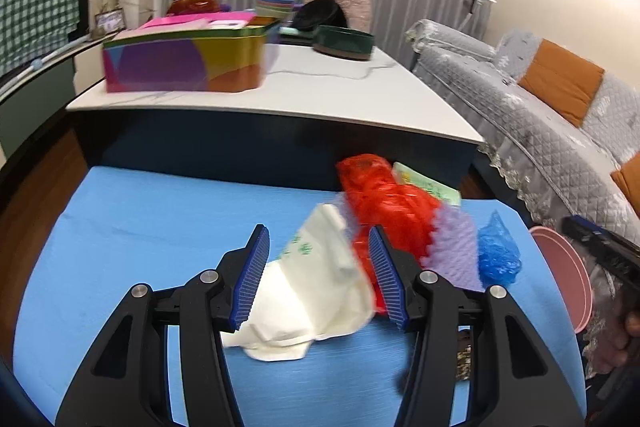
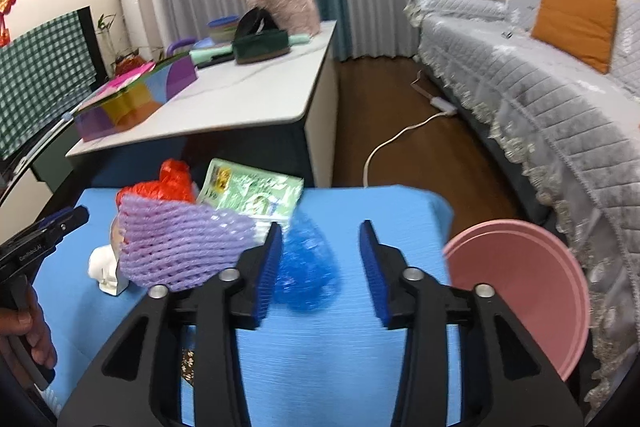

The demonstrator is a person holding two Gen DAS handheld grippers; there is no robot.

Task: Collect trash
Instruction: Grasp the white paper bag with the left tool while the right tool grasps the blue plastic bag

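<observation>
On the blue mat (image 1: 160, 227) lies a crumpled pile: white bag (image 1: 316, 291), red bag (image 1: 384, 203), lilac foam net (image 2: 180, 247), blue wrap (image 2: 306, 267). Left gripper (image 1: 320, 275) gapes around the white bag at twelve o'clock; right gripper (image 2: 320, 271) gapes, blue wrap beside its left pad.

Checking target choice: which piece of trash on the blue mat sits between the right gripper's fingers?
The crumpled blue plastic bag, by the right gripper; the purple foam net lies left.

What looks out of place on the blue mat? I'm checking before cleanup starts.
Loose trash is heaped on the blue mat: a white bag, a red bag, purple foam net, a crumpled blue wrapper and a green packet. None is in the pink bin beside it.
</observation>
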